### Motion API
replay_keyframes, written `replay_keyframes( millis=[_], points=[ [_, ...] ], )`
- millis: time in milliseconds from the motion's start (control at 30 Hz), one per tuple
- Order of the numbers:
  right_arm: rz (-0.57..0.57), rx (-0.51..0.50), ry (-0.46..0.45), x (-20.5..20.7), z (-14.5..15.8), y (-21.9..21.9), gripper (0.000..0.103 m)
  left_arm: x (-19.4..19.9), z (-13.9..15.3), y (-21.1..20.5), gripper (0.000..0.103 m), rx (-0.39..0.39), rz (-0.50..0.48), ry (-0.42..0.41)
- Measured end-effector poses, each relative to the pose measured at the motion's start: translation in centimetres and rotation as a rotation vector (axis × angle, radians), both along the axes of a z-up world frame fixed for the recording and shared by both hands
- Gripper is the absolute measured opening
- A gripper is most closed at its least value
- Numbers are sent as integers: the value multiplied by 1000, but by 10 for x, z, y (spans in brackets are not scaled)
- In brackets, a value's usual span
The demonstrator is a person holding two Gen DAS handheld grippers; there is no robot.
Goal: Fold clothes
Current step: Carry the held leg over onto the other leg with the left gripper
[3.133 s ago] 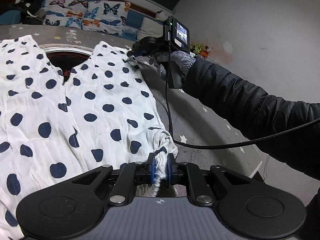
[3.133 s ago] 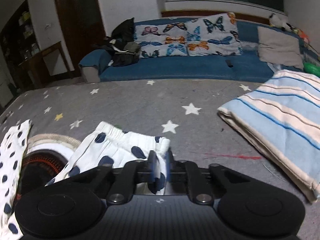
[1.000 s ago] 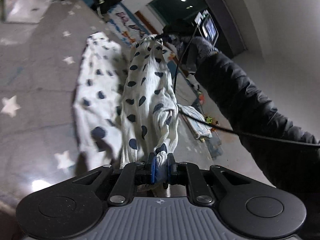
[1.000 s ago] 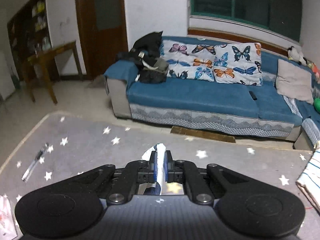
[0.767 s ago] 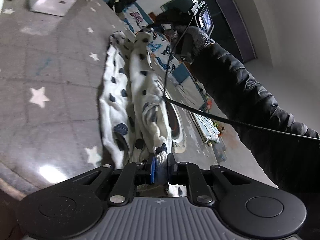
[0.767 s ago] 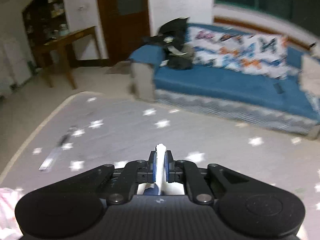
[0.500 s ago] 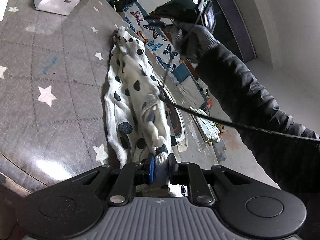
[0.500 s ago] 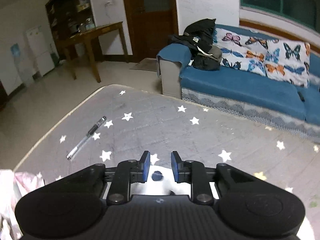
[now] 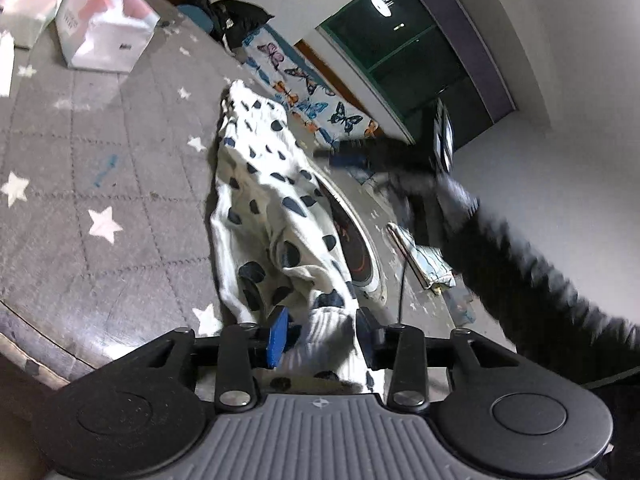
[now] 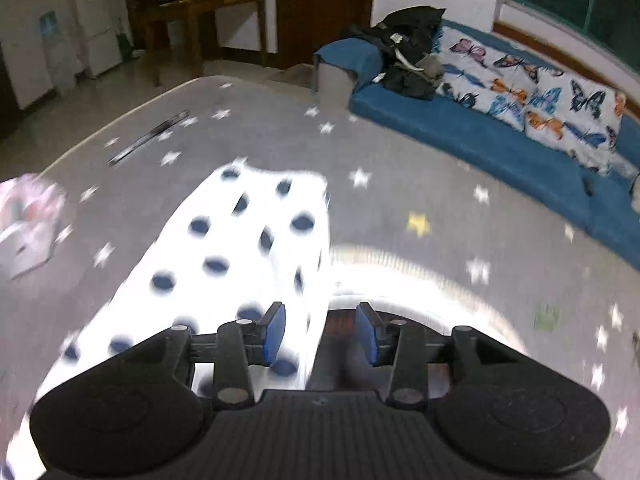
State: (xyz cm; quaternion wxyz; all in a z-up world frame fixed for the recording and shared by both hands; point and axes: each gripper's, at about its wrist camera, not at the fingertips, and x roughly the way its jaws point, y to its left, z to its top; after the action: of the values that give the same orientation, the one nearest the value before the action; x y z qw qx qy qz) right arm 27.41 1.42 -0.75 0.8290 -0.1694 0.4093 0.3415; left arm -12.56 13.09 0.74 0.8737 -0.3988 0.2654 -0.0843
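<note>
— From the left wrist view, why does the left gripper (image 9: 322, 334) sit so low at the near edge of the table (image 9: 120, 184)?

— Its jaws are opening to let go: the cuff of the polka-dot trousers (image 9: 276, 200) lies loose between the blue pads (image 9: 278, 336), no longer pinched. The garment lies in a long doubled strip across the star-patterned cloth, so this end looks ready to be left.

— And from the right wrist view?

— The right gripper (image 10: 322, 338) is opening too, nothing pressed; the polka-dot trousers (image 10: 248, 248) lie flat below, their edge running under the gap, beside a round mat (image 10: 420, 280). Releasing both ends together probably keeps the fold straight.
</note>
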Motion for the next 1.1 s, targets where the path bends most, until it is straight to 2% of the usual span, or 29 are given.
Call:
replay_keyframes(
  millis=[133,300,400,500,533,567,700,800,900,933,1033,1100],
  points=[
    [49,36,24,-40,-3,-38,45,2,3,-7,40,34,10,5],
    [126,56,27,-95,-1,-76,46,5,10,-17,38,77,-10,11],
    [187,72,31,-133,2,-97,47,8,19,-24,26,93,-29,5],
    [249,83,6,-167,9,-110,48,18,29,-28,21,96,-47,-4],
    [269,90,1,-177,12,-114,51,21,32,-29,18,99,-51,-7],
    [288,96,-4,-188,14,-118,59,23,36,-31,16,106,-52,-11],
    [367,135,-28,-227,24,-132,63,36,50,-38,13,129,-61,-31],
    [426,160,-48,-258,27,-136,74,48,60,-44,13,133,-75,-45],
    [476,132,-136,-288,23,-130,76,58,67,-51,13,124,-91,-49],
    [487,112,-202,-301,20,-126,77,61,69,-54,13,116,-95,-46],
    [448,88,-296,-316,11,-113,77,66,70,-59,13,101,-100,-42],
    [409,102,-324,-320,6,-106,77,63,68,-60,13,94,-101,-40]
  ],
)
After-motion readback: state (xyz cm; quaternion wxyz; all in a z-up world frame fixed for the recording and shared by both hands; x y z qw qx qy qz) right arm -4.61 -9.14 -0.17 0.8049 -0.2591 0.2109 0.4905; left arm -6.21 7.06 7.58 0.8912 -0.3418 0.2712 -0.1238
